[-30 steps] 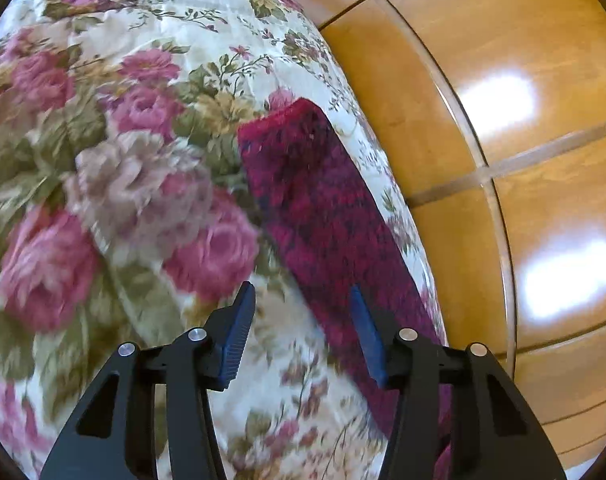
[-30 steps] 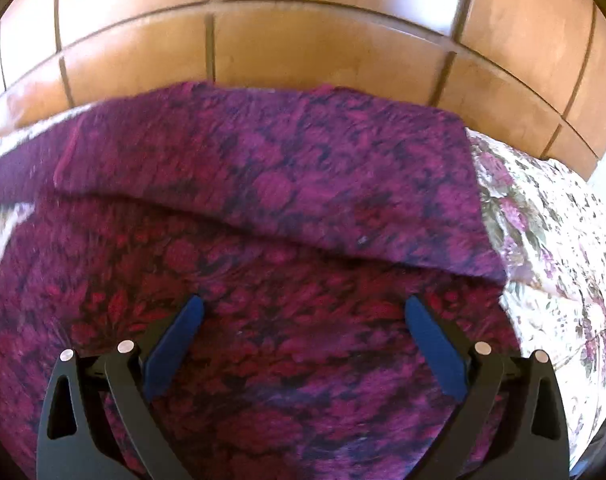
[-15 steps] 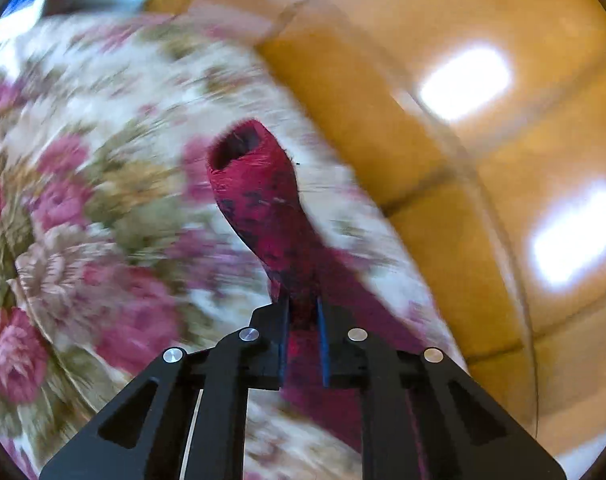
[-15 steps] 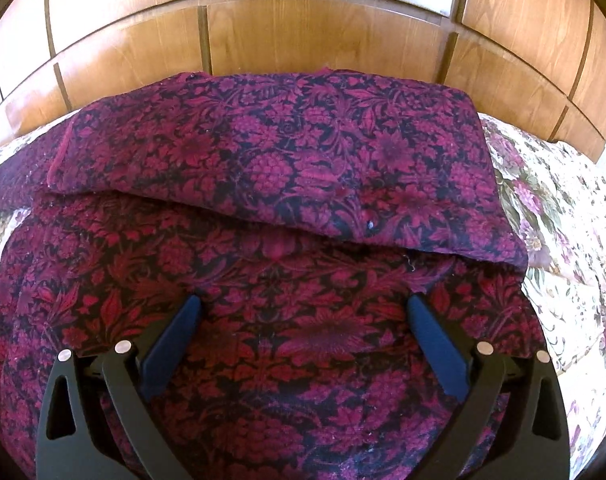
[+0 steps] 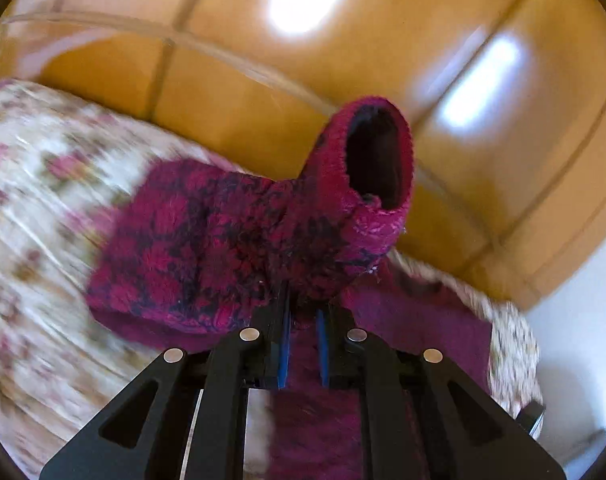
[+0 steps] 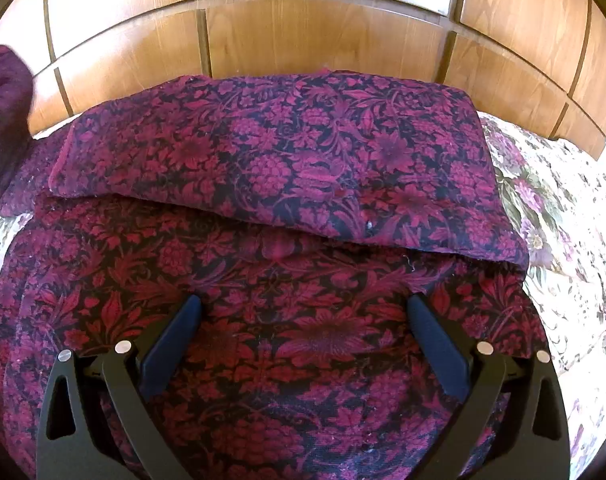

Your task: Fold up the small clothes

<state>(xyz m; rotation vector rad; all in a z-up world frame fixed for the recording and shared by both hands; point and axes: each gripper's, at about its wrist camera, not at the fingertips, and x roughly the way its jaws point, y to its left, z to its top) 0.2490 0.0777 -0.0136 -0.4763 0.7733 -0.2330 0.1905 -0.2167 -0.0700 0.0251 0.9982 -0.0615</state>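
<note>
Pinching the magenta sleeve, the left tool is held above the floral bedspread. The right tool is spread wide over the garment lying folded on the bed.

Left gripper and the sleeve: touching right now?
Touching. The left wrist view shows the left gripper with its blue pads pinched on the magenta sleeve, whose open cuff lifts above the floral bedspread.

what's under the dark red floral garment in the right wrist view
The flowered bedspread shows around the garment at both sides, so it lies on that. Whatever sits directly beneath the fabric is covered and cannot be seen.
</note>
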